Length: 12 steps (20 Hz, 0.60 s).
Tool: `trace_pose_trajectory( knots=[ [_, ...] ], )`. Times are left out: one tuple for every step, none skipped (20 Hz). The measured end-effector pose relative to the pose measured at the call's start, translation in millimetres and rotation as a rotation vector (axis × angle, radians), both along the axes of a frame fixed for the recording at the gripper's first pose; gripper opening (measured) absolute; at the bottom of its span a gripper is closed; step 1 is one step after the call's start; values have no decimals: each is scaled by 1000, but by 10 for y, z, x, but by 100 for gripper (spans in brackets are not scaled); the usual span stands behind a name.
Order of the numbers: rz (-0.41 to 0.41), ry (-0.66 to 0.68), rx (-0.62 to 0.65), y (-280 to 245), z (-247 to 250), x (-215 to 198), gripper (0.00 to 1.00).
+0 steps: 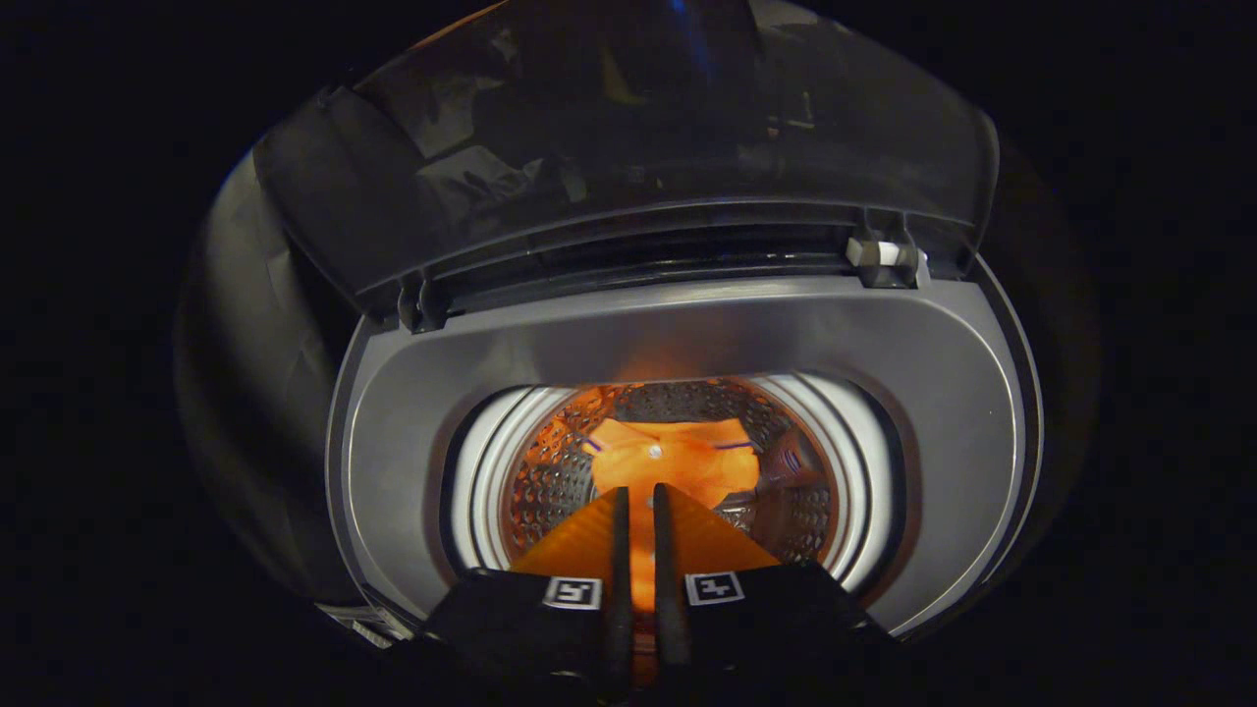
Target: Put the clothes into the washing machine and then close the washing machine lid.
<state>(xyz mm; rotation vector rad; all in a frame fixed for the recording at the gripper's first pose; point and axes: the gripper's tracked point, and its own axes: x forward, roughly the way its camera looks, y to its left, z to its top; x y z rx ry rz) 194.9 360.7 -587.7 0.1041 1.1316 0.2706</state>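
Tongs [638,501] sit nearest, fingers drawn close with a thin slit between, gripping nothing, aimed down into the washing machine [393,432]. Beyond their tips, an orange garment [678,457] lies crumpled on the bottom of the perforated drum [550,481]; its long axis cannot be told. Behind the opening, the lid [628,147] stands raised.

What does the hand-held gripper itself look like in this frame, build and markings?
The hand-held gripper has two narrow, straight fingers running forward side by side with a thin gap between them. Each rises from a dark, blocky mount, and each mount carries a small square black-and-white fiducial marker. I can make out no cables.
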Motion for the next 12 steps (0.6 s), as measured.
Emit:
trace_pose_trajectory(
  knots=[
    [-11, -1, -7, -17, 14, -5, 18],
    [-12, 9, -13, -25, 11, -41, 39],
    [-13, 2, -30, -53, 35, -44, 60],
    [-10, -14, -29, -74, 23, -46, 80],
    [-14, -24, -39, -111, 53, -40, 100],
    [-16, -32, -44, -123, 82, -51, 100],
    [-17, -37, -45, -126, 97, -60, 100],
    [-16, -42, -47, -134, 117, -67, 100],
    [-13, -49, -50, -153, 153, -59, 100],
    [-11, -58, -53, -163, 186, -56, 99],
    [-11, -67, -54, -175, 234, -51, 99],
    [-15, -80, -53, -177, 293, -40, 99]
  ],
)
